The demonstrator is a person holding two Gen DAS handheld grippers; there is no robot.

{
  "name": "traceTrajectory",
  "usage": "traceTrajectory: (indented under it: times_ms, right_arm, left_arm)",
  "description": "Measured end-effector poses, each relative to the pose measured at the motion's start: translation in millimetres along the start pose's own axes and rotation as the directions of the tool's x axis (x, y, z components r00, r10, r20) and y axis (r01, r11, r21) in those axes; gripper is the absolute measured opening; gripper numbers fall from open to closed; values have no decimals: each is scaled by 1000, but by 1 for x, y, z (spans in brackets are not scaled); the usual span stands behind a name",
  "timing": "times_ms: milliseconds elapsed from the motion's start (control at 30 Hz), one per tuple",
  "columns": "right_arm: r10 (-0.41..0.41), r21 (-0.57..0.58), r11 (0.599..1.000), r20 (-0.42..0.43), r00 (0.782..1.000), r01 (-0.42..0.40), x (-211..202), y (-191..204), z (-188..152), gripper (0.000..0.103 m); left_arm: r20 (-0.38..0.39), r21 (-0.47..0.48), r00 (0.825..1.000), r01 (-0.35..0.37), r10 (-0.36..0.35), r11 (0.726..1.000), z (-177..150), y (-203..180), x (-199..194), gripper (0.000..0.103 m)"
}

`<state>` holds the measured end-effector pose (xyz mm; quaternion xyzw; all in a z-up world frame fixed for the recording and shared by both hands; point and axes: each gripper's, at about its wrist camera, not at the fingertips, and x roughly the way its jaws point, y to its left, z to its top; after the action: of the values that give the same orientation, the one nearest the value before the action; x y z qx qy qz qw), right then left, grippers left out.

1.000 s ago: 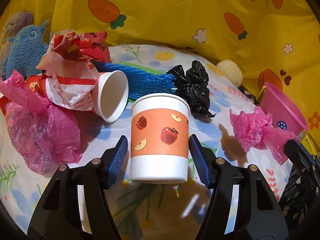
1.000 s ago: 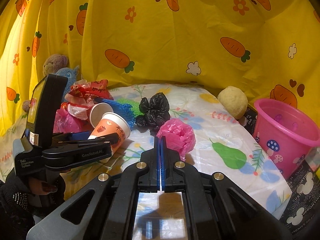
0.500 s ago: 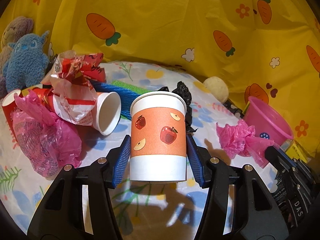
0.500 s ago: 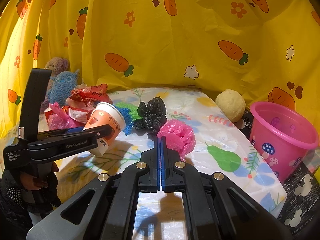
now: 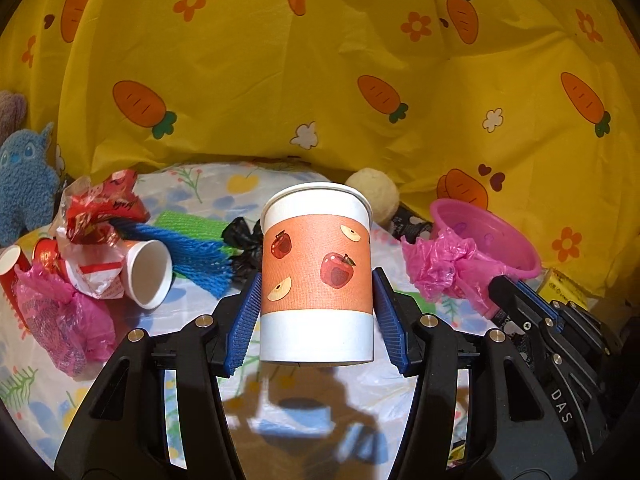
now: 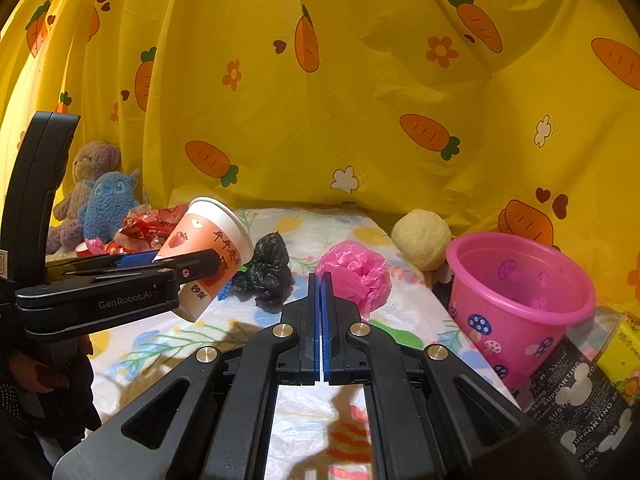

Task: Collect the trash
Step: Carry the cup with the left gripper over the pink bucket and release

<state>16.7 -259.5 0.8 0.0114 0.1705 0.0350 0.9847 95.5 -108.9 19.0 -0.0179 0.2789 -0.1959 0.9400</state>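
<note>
- Lifted since a second ago, the cup (image 5: 316, 276) now hangs clear of the cloth (image 5: 288, 432), its shadow below it; before, it stood on the cloth between jaws not yet touching it.
- Nearest on the left, the left gripper (image 5: 316, 320) clamps the cup by both sides, upright in its own view, tilted in the right view. Its jaws have just been closing, with the cup between them.
- Nearest on the right, the right gripper (image 6: 321, 300) is clenched on nothing, probably waiting its turn.
- Just beyond it lies a pink bag (image 6: 356, 276), crumpled; left of that, a black bag (image 6: 268, 272).
- Far left sits more trash: a tipped white cup (image 5: 146, 276), red wrappers (image 5: 96, 216), blue netting (image 5: 188, 256).
- Far right stands the pink bucket (image 6: 520, 300), open side up, likely where the cup belongs; it is well apart from the cup.
- Farthest back, plush toys (image 6: 100, 208) and a yellow curtain (image 6: 360, 80).
</note>
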Motion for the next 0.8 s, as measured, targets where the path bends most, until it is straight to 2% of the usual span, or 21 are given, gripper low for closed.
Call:
traceTrajectory:
  times_ms: [167, 433, 600, 800]
  right_arm:
    - [-96, 12, 995, 49, 994, 96, -10, -32, 12, 2]
    - [-254, 81, 966, 104, 962, 247, -15, -97, 33, 2]
    - [-303, 101, 951, 113, 946, 293, -10, -124, 39, 2]
    - [-325, 122, 942, 94, 941, 313, 3, -144, 38, 2]
  left_arm:
    - [23, 57, 997, 78, -79, 995, 20, -40, 4, 54]
    - [39, 132, 980, 191, -197, 973, 52, -104, 36, 54]
    - [30, 150, 965, 254, -261, 956, 65, -132, 67, 54]
    - [3, 162, 954, 296, -300, 942, 68, -156, 107, 54]
